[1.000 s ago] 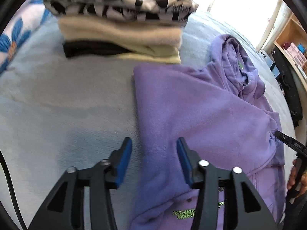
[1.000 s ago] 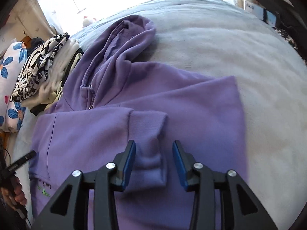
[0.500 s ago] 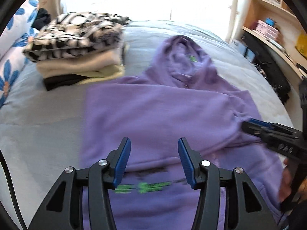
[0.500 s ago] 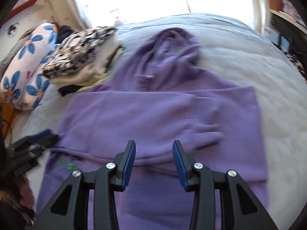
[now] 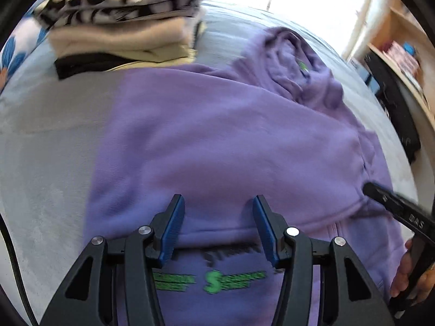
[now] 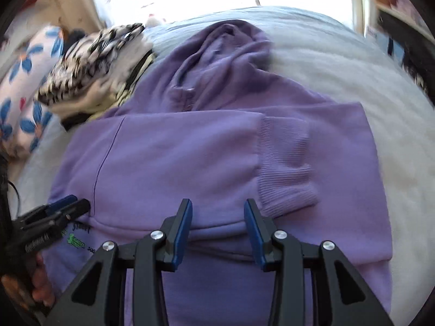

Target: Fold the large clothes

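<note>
We count 1 purple hoodie [image 6: 206, 146], 1 stack of folded clothes [image 5: 125, 24] with 4 layers showing, 1 flowered pillow [image 6: 24, 95], 1 bed [image 6: 353, 76], and 2 grippers: left [image 5: 218, 228], right [image 6: 217, 228].

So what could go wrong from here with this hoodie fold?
The folded-in sleeve cuff lies loose on the purple hoodie; lifting the hem could slide it out. The hood is bunched, so the fold may end lumpy. The stack of folded clothes sits close beside it and could get knocked.

Hoodie [image 5: 217, 141] print — blurred, only "S" legible.
</note>
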`<action>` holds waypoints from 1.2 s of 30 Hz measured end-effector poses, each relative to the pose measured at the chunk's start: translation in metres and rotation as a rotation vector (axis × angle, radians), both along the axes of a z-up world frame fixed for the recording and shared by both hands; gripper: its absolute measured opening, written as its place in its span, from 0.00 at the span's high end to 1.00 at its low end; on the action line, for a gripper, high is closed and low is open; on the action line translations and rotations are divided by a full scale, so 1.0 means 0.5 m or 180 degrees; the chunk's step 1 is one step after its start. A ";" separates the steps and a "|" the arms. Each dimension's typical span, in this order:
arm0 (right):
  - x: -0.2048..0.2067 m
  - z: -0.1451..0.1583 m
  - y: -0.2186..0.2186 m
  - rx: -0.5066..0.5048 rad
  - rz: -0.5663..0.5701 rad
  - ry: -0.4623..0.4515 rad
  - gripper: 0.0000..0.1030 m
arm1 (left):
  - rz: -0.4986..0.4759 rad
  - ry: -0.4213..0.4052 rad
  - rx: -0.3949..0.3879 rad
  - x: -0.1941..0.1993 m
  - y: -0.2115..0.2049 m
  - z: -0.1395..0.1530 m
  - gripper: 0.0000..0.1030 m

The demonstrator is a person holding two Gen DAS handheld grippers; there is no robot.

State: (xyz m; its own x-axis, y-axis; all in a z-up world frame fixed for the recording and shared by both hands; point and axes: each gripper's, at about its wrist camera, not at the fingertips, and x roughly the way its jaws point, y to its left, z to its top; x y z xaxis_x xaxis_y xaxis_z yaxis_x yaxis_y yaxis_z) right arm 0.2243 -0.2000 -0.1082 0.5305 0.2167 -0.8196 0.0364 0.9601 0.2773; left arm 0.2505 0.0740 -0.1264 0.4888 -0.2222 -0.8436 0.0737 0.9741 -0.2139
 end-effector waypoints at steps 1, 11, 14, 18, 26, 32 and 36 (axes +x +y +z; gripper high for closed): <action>-0.006 0.002 -0.011 -0.0053 -0.0066 -0.0005 0.63 | 0.0043 -0.0010 0.0002 0.001 0.011 0.001 0.51; -0.030 -0.016 -0.060 -0.0265 -0.0473 0.0192 0.53 | 0.0076 -0.0047 0.0102 -0.004 0.015 0.001 0.47; -0.028 -0.015 -0.051 -0.0350 -0.0498 0.0251 0.53 | 0.0088 -0.0034 0.0091 -0.005 0.013 0.006 0.46; -0.028 -0.007 -0.052 -0.0363 -0.0532 0.0328 0.53 | 0.0107 -0.0010 0.0041 -0.011 0.018 0.015 0.46; -0.050 0.022 -0.029 -0.0448 -0.0526 0.0346 0.52 | 0.0112 -0.0050 0.0103 -0.039 0.020 0.045 0.46; -0.083 0.070 -0.004 -0.0461 -0.0493 0.0189 0.52 | 0.0130 -0.0139 0.0091 -0.076 0.027 0.088 0.46; -0.104 0.102 0.009 -0.0476 -0.0473 0.0089 0.52 | 0.0146 -0.0190 0.0095 -0.104 0.032 0.117 0.45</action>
State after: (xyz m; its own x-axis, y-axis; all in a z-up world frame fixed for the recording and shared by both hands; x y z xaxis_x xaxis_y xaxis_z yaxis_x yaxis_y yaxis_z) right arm 0.1725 -0.1956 -0.0573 0.5242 0.0124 -0.8515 0.1864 0.9740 0.1289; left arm 0.1987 0.0899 -0.0677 0.5475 -0.1737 -0.8186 0.0407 0.9826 -0.1813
